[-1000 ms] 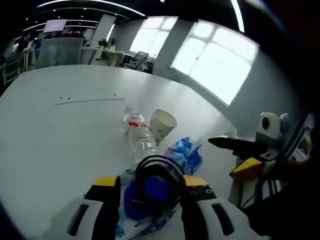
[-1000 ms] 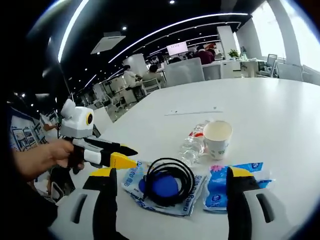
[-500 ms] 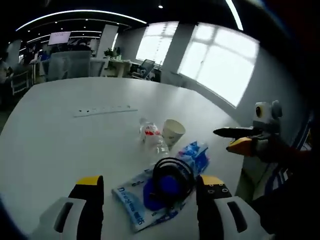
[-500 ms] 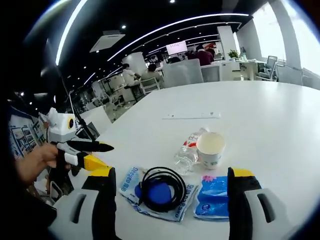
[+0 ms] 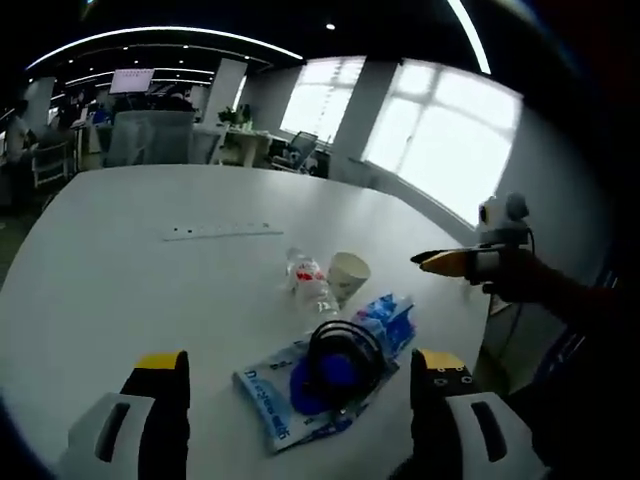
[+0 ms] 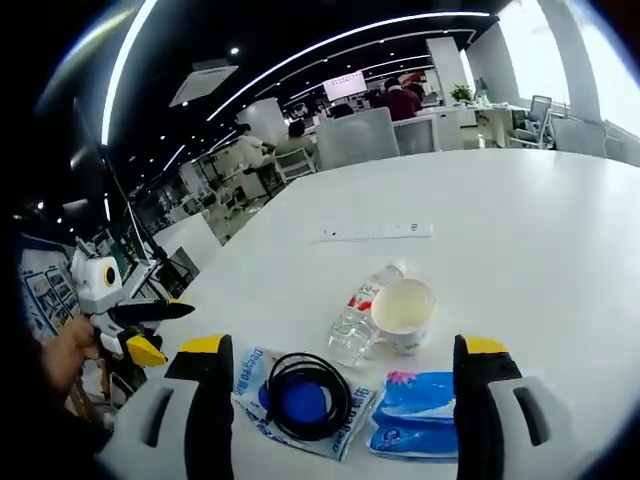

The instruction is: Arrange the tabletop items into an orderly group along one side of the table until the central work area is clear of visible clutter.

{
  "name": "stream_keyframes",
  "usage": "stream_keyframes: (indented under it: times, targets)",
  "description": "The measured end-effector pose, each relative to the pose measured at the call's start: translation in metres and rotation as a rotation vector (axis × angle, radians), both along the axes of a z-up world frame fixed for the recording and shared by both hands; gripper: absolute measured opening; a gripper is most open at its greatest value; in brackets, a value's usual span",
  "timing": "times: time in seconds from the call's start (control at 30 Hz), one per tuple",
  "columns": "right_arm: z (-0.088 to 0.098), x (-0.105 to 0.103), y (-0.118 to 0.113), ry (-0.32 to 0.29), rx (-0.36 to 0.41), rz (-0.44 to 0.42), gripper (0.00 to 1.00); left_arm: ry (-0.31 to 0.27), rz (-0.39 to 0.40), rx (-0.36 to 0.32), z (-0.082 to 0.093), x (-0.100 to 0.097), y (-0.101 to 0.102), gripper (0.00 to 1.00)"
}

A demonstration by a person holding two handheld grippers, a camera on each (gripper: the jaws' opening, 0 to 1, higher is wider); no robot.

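Left to right on the white tabletop: blue-printed flat plastic packet under coiled black cable, clear plastic bottle lying down, white paper cup, blue pouch. Left tool and right tool both wide apart, empty. Risk: nudged bottle rolls away; cable snags. Print unreadable.

cable hiding pouch print, perhaps unreadable

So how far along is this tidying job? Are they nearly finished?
Looks close. The paper cup, the bottle lying on its side, the blue packet and the black cable coil on its pouch sit grouped near one edge of the white table. Both grippers, left and right, are open, holding nothing. A pale strip remains mid-table.
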State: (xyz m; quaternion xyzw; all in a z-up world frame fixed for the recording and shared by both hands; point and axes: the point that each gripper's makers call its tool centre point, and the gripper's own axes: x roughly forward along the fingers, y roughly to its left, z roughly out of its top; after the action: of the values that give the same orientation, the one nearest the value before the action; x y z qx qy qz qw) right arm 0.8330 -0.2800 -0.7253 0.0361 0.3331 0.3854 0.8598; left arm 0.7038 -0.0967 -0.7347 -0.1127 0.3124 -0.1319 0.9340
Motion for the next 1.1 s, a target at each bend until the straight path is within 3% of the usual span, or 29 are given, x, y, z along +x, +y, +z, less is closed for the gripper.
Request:
stream_keyframes:
  times: [0.27, 0.6, 0.7, 0.93, 1.1]
  targets:
    - [0.001, 0.028, 0.009, 0.015, -0.01, 0.022, 0.83, 0.016, -0.014, -0.007, -0.003, -0.007, 0.001, 0.99]
    - [-0.006, 0.057, 0.026, 0.032, -0.045, 0.059, 0.78, 0.012, -0.007, -0.012, -0.001, -0.009, 0.007, 0.99]
    - [-0.009, 0.062, 0.032, 0.079, -0.025, 0.047, 0.76, 0.017, -0.014, -0.016, -0.003, -0.01, 0.01, 0.99]
    - [-0.013, 0.081, 0.042, 0.126, 0.014, 0.021, 0.7, 0.032, -0.03, -0.017, -0.008, -0.007, 0.014, 0.99]
    - [-0.024, 0.092, 0.047, 0.181, 0.036, -0.012, 0.7, 0.025, -0.051, -0.016, -0.01, -0.001, 0.013, 0.98]
